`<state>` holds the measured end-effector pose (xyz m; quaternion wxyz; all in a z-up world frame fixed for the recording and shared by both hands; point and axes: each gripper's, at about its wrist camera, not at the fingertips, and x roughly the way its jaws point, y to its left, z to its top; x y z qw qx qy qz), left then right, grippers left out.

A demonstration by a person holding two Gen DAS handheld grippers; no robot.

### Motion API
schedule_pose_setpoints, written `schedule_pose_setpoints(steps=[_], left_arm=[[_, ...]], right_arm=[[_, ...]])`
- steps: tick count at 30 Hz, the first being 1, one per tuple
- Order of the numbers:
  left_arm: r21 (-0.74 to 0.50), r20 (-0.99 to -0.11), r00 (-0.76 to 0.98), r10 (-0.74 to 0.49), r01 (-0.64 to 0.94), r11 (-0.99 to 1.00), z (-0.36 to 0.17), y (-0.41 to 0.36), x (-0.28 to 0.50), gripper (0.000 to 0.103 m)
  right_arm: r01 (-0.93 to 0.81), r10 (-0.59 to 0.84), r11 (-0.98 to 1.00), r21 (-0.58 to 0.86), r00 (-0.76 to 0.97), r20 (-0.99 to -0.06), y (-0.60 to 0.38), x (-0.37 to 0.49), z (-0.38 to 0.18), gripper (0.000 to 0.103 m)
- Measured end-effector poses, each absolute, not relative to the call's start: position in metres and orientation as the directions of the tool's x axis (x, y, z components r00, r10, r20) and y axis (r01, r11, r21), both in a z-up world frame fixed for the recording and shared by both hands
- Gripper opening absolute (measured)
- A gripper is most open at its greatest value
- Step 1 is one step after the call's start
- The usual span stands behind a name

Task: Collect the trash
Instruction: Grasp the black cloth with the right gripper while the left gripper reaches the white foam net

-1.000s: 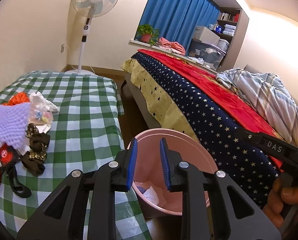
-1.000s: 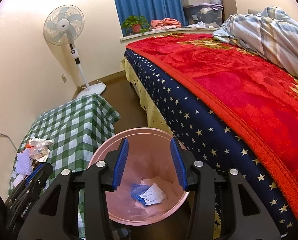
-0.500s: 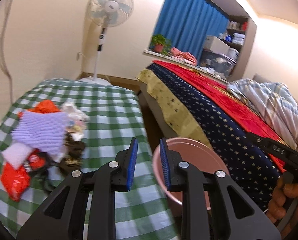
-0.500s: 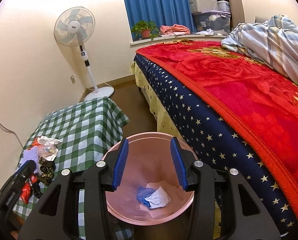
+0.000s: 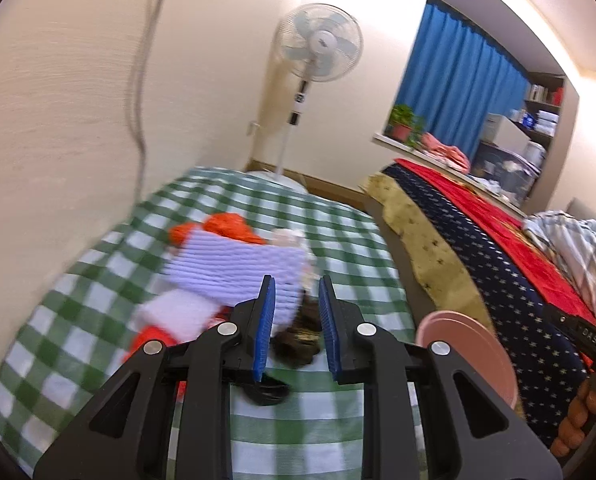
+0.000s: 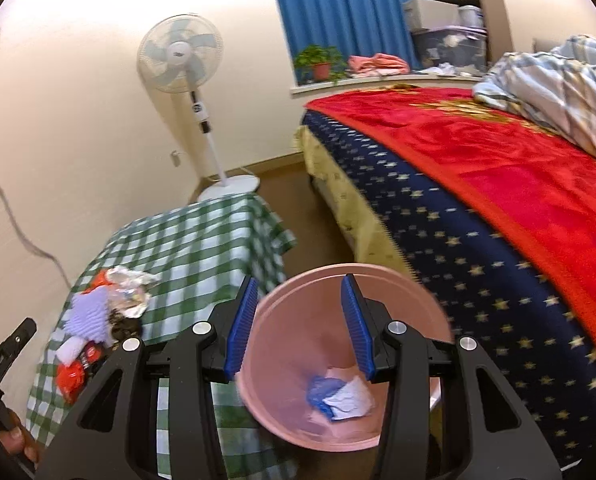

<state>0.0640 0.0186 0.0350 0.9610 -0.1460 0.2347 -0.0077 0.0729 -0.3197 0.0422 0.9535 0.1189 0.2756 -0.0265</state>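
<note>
Trash heaped on the checked tablecloth (image 5: 338,232), more already down in my pink bin (image 6: 350,280).

Litter pile (image 5: 233,264) sits at about ten o'clock from my left claw (image 5: 293,324): a lilac knitted cloth (image 5: 233,268) on top, orange wrappers (image 5: 229,226) poking out behind and under it, a dark brown crumpled bit (image 5: 298,340) showing right between my blue pads. My left claw is parted a modest way and grips nothing; the view is blurred. My right claw (image 6: 300,324) is spread wider, bare too, poised above the bin mouth, where a blue scrap (image 6: 318,394) and a white paper wad (image 6: 350,398) lie on the bottom. From the right view, the pile lies at nine o'clock, crinkled foil (image 6: 131,290) at its far edge. Bin stands between table and bed (image 6: 498,208); the fan (image 6: 179,60) is at twelve o'clock against the wall.
</note>
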Motion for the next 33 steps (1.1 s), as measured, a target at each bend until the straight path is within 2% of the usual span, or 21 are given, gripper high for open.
schedule_pose_setpoints(steps=[17, 22, 30, 33], left_arm=[[-0.230, -0.453, 0.879, 0.147, -0.275, 0.934, 0.019, 0.060, 0.065, 0.022], [-0.222, -0.480, 0.862, 0.163, -0.299, 0.928, 0.009, 0.066, 0.073, 0.022], [-0.199, -0.534, 0.829, 0.167, -0.315, 0.928, -0.010, 0.070, 0.090, 0.022], [-0.206, -0.559, 0.813, 0.163, -0.327, 0.923, -0.017, 0.075, 0.097, 0.023]], right_arm=[[-0.125, 0.299, 0.929, 0.347, 0.807, -0.510, -0.218, 0.105, -0.008, 0.038], [-0.184, 0.372, 0.907, 0.379, 0.770, -0.518, -0.190, 0.120, -0.021, 0.038], [-0.236, 0.461, 0.871, 0.430, 0.694, -0.553, -0.152, 0.147, -0.048, 0.047], [-0.241, 0.477, 0.864, 0.442, 0.671, -0.567, -0.140, 0.156, -0.056, 0.057]])
